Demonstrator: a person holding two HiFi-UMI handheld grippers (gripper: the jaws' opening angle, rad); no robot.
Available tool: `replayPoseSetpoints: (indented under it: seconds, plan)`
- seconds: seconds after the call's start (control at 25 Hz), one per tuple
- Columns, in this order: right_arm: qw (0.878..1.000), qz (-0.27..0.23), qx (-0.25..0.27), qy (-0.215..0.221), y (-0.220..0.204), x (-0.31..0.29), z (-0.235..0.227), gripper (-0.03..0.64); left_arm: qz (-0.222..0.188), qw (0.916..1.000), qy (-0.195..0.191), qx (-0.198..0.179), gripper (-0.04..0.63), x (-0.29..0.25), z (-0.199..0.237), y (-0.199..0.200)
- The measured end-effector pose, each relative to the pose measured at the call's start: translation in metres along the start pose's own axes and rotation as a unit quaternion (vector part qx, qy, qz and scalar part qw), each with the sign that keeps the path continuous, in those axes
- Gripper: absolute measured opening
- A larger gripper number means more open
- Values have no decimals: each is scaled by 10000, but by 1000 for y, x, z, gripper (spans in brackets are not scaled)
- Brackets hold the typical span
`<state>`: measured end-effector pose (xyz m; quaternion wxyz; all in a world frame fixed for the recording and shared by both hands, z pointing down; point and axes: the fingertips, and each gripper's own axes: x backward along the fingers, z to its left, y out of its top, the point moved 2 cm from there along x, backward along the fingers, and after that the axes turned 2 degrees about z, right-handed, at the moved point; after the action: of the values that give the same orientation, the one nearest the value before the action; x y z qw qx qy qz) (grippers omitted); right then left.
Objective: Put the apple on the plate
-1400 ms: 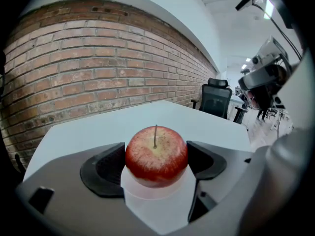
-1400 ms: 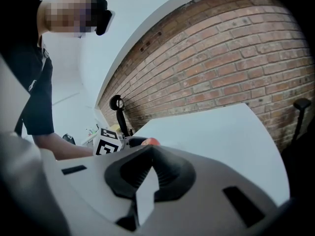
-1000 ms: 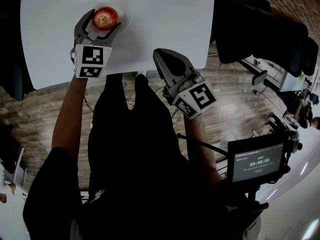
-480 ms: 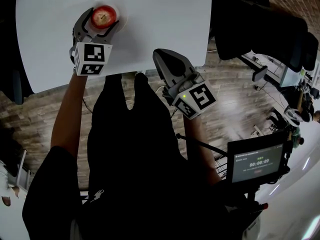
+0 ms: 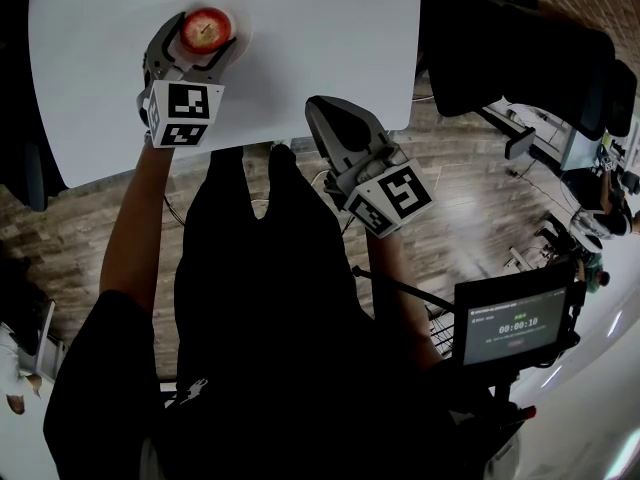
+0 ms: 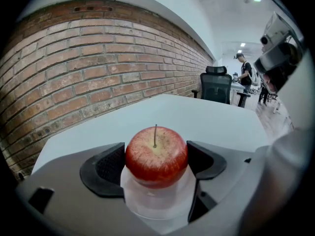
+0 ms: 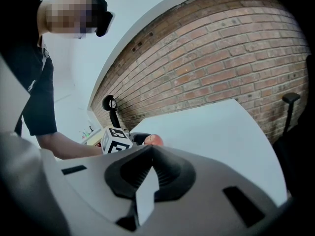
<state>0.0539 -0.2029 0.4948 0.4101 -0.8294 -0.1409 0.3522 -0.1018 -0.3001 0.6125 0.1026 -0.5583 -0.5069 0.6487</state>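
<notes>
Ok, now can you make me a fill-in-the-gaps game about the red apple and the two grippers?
1. The grey left gripper grips the round red apple, whose stalk points ____.
2. The apple rests on a small pale round plate on a table with a ____ top.
3. The grey right gripper has its jaws together and holds ____.
4. The wall beyond the table is built of ____.
Missing words: up; white; nothing; bricks.

White table (image 5: 330,38) up top, wood-plank floor (image 5: 470,198) showing past its near edge, and a small screen (image 5: 515,320) glowing on a stand down at lower right. Across the table, a brick wall (image 6: 98,73) runs along to a black office chair (image 6: 216,85), with a person (image 6: 244,73) standing just beyond it
</notes>
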Motion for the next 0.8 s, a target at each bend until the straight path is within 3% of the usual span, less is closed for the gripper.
replayPoseSetpoints:
  seconds: [0.8]
  plan:
    - [10000,-71,40,3,0,3,-4,3,14,10000,77,-17,410,-4,4,0]
